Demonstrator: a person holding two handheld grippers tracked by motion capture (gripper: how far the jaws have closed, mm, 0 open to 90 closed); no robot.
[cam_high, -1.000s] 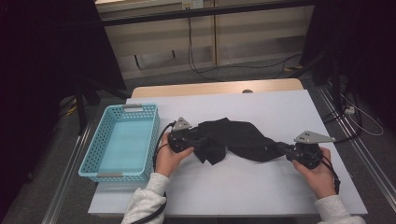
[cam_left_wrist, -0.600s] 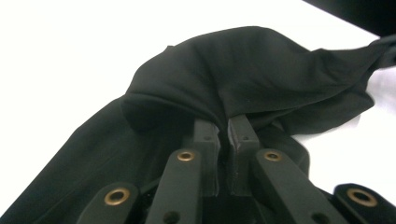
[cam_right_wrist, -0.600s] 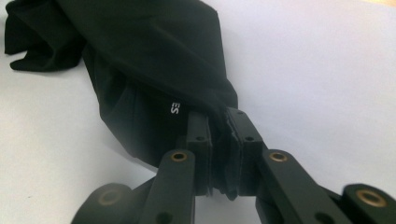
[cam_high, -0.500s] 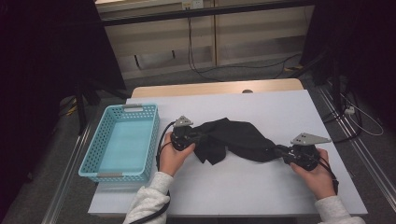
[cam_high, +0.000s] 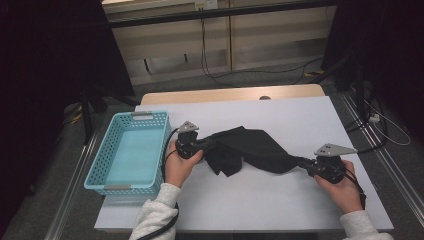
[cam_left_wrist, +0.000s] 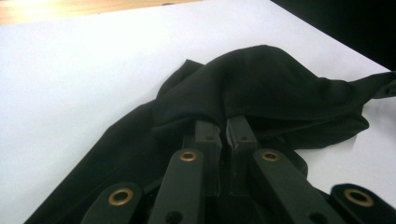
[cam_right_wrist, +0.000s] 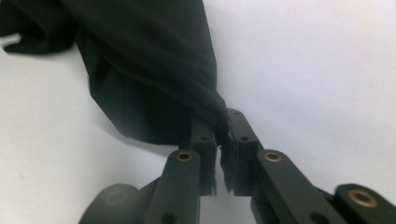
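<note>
High view: black cloth (cam_high: 250, 150) lies mid-desk on the white desk (cam_high: 300, 120), strung between my two tools. My left tool (cam_high: 212, 145) grips its left end, my right tool (cam_high: 302, 162) grips the right end, which is pulled into a thin twisted tail. A loose flap hangs down near the left end and rests on the desk.

Left tool view adds what the high view can't resolve: my jaws are pressed together with the cloth (cam_left_wrist: 261, 88) edge pinched between them, fabric bunched in a dome just beyond. The far right corner of the cloth runs off toward the other tool. The left jaws were closing within the last second and now sit clamped on the cloth.

Right tool view: jaws nearly together, the twisted cloth (cam_right_wrist: 154, 60) end caught between them, a frayed bit showing in the gap. The rest of the cloth fans out up and left.

Around: turquoise basket (cam_high: 131, 150) sits at the desk's left edge, just beside my left hand (cam_high: 180, 167), with my tool's cable looping between them. My right hand (cam_high: 342, 187) is near the desk's right front corner. Wooden strip (cam_high: 230, 94) along the far edge.

Open room: wide bare desk beyond the cloth and in front of it. Tight on the left by the basket, little margin on the right to the desk edge.
</note>
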